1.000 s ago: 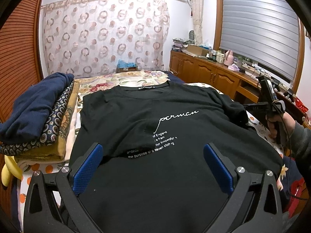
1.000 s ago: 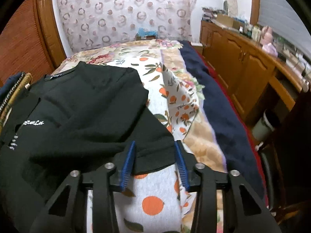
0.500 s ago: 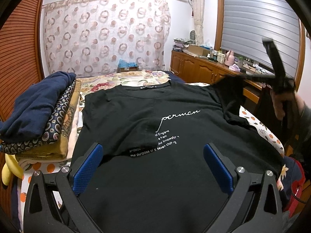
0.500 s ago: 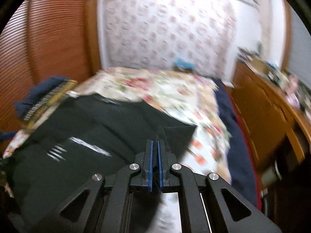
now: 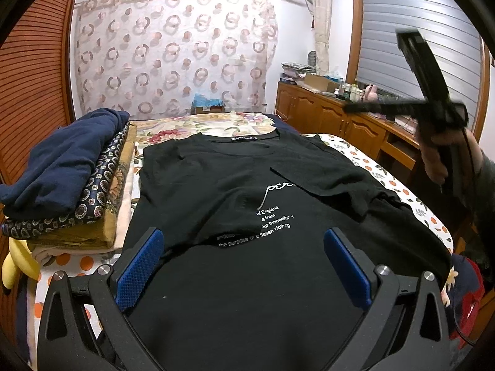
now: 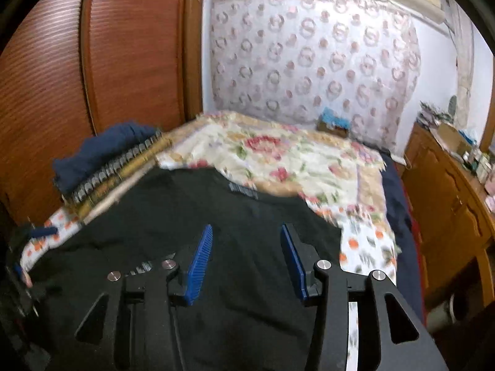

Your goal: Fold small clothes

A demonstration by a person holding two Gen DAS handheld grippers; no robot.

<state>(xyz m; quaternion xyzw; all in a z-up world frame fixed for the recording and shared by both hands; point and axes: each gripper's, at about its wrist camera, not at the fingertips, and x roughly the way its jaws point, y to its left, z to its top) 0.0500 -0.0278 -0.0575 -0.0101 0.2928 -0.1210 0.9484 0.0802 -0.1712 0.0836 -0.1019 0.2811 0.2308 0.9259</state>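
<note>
A black T-shirt [image 5: 235, 191] with white lettering lies flat on the bed, collar at the far end. Its right sleeve [image 5: 328, 179] is folded inward over the chest and hides part of the lettering. My left gripper [image 5: 244, 262] hangs open low over the shirt's hem, nothing between its blue pads. My right gripper [image 6: 244, 253] is up above the shirt [image 6: 191, 247] and its jaws are opening with nothing between them. In the left wrist view that right gripper [image 5: 365, 106] shows as a dark blurred tool at the right, held by a hand [image 5: 439, 154].
A stack of folded clothes [image 5: 68, 179] with a navy piece on top sits at the shirt's left. The floral bedspread [image 6: 278, 160] stretches beyond the collar. A wooden cabinet [image 5: 340, 123] with clutter runs along the right wall. Wooden slatted doors [image 6: 92, 61] stand at the left.
My right gripper shut on the right sleeve, lifted it and carried it inward, then let go; the sleeve now lies folded over the chest. The left gripper stayed still.
</note>
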